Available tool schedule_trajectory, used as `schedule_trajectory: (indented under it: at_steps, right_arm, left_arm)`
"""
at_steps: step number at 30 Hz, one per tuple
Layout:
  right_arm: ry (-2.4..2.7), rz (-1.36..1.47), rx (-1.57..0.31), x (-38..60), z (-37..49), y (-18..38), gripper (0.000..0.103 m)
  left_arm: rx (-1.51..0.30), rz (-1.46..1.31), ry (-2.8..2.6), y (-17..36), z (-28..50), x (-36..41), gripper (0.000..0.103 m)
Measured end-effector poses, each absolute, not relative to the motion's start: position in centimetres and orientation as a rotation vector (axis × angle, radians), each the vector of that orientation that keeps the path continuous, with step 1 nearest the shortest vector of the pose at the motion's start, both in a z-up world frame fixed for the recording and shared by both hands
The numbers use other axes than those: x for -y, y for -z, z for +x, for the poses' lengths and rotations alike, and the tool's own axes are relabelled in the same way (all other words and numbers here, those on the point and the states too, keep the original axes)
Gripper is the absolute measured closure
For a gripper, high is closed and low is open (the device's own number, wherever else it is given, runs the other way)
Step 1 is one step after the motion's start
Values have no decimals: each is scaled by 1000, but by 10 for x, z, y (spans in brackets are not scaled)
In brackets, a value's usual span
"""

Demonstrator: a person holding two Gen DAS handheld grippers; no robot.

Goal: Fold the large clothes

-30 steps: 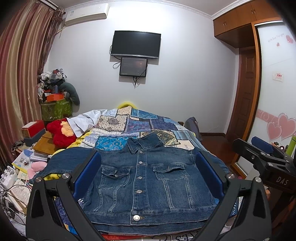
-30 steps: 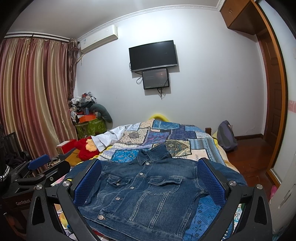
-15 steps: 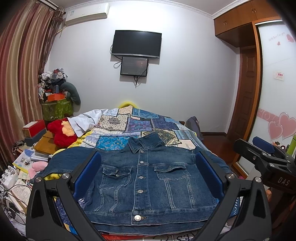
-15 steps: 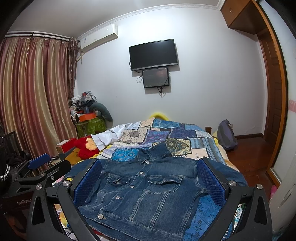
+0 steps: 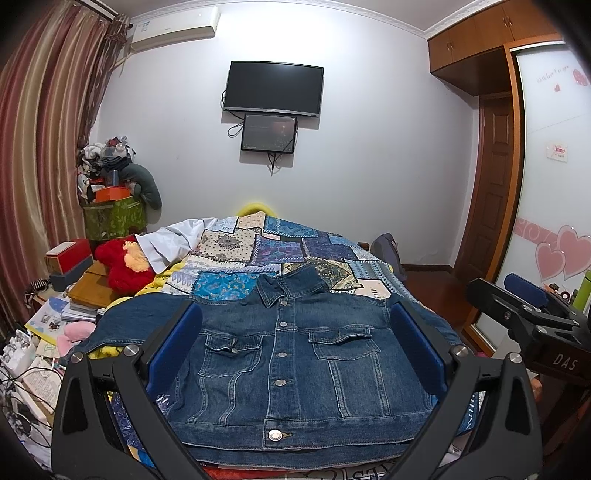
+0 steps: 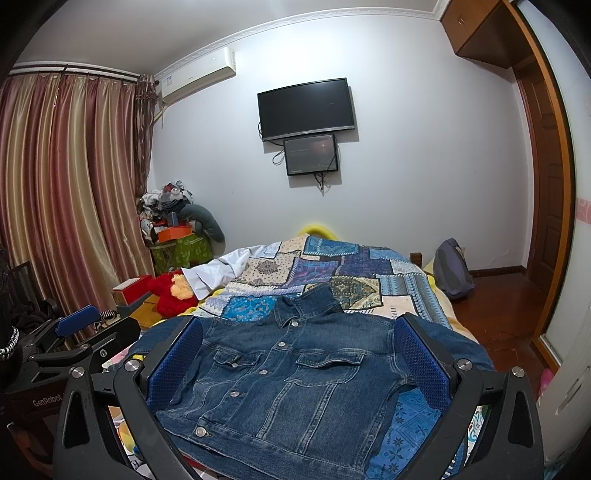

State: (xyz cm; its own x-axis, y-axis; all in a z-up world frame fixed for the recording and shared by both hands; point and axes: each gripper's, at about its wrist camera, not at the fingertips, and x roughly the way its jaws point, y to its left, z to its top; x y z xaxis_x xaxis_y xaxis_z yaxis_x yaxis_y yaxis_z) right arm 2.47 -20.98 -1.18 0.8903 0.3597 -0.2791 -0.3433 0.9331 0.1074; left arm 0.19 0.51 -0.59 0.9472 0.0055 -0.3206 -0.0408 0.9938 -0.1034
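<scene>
Two grippers, left (image 5: 295,347) and right (image 6: 297,350), fingers wide apart above buttoned denim jacket (image 5: 295,354) on patchwork quilt (image 5: 280,251), red plush toy (image 5: 123,266) beside.

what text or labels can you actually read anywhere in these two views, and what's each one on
"DAS" in white: on the black body of the right tongs, seen from the left wrist view.
"GenRobot", cut off at the edge: on the body of the left tongs, seen from the right wrist view.
Pale script high on the wardrobe door: too blurred to read.
Small sign on that door: too small.
Air conditioner sticker: unreadable.
</scene>
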Motion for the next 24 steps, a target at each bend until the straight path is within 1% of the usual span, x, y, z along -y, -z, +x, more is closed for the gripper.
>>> schedule_trajectory:
  at_steps: [11, 16, 24]
  right_arm:
    - [-366, 56, -310, 209, 27, 15, 0]
    - [-366, 45, -331, 202, 41, 17, 0]
    - [-342, 11, -376, 182, 100, 31, 0]
  left_arm:
    - [-332, -111, -25, 7, 6, -7, 0]
    - [-343, -109, -46, 9, 18, -13, 0]
    - [-377, -137, -172, 16, 59, -65, 0]
